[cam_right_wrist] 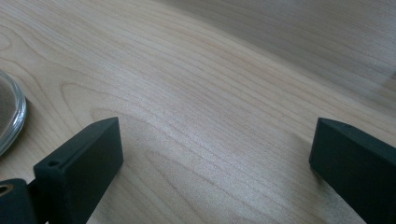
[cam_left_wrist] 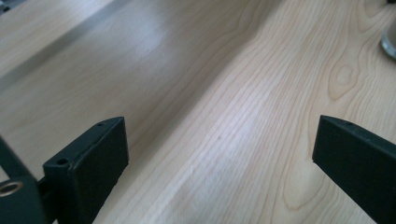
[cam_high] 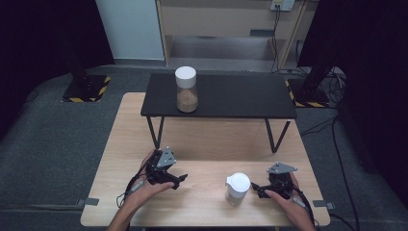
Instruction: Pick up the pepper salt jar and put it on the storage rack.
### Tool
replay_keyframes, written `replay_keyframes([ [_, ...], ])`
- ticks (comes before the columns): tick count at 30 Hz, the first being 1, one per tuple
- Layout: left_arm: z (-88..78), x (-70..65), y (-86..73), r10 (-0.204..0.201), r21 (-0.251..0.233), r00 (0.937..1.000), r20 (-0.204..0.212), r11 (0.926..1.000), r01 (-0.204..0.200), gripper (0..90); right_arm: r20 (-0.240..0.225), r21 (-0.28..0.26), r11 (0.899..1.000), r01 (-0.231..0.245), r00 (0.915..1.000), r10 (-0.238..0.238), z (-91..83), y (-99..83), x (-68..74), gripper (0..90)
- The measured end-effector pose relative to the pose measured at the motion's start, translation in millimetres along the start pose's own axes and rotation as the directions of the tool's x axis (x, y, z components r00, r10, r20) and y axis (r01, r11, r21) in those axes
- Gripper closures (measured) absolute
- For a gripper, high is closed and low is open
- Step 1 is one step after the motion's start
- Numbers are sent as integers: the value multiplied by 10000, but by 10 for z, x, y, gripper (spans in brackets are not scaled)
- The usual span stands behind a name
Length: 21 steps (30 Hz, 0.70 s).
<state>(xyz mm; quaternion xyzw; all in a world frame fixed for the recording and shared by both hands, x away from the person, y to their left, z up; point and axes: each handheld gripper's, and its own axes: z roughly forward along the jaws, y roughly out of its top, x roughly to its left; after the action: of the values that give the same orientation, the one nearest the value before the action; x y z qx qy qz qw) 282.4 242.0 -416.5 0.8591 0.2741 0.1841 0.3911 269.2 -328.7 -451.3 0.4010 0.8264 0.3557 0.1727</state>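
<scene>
The right hand-held gripper (cam_high: 256, 189) rests low on the counter (cam_high: 202, 139) with its jaws spread wide and nothing between them; in the right gripper view bare wood lies between the two black jaws. Just off its jaw tips, to its left, stands a jar (cam_high: 237, 188) with a white lid — its glass rim (cam_right_wrist: 10, 116) curves in at the left edge of that view, beside the jaw but not inside the gap. The left hand-held gripper (cam_high: 179, 179) sits farther off on the jar's other side, also wide open and empty, its tips aimed toward the jar, whose base (cam_left_wrist: 388, 42) peeks in at the top right corner of the left gripper view. A second jar (cam_high: 185, 89), part filled with something brown, stands on the black shelf (cam_high: 219, 96) well beyond both.

The risk, as I judge it, is the approach: the jar is off to one side of the right jaws, not centred, so a straight push forward could strike the glass with a jaw's outer face and tip it or skid it away. A grip taken high — on the smooth lid — could slip.
</scene>
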Motion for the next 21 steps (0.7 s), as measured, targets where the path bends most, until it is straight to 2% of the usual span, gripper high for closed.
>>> replay_keyframes([
  [5,-16,-5,-206,-444,-65,9990,-65,9990,444,26,2,1,10000,-2,10000,2,0,0,1,35],
  [8,-35,-14,-244,-452,221,9986,-277,9987,458,26,4,3,10000,-4,10000,4,-1,0,1,35],
  [12,-97,-10,-317,-860,261,9949,-522,9958,874,26,7,2,10000,-7,10000,7,-1,0,2,36],
  [15,-130,-19,-342,-978,376,9926,-725,9942,1008,26,6,2,10000,-7,10000,7,-1,0,2,35],
  [19,-188,-24,-401,-1330,607,9835,-1227,9881,1412,26,3,4,10000,-3,10000,3,-1,0,1,35],
  [20,-215,0,-433,-1562,716,9768,-1466,9832,1680,26,3,6,10000,-9,10000,9,-1,0,2,36],
  [21,-215,0,-433,-1562,716,9768,-1466,9832,1680,26,3,6,10000,-9,10000,9,-1,0,2,36],
])
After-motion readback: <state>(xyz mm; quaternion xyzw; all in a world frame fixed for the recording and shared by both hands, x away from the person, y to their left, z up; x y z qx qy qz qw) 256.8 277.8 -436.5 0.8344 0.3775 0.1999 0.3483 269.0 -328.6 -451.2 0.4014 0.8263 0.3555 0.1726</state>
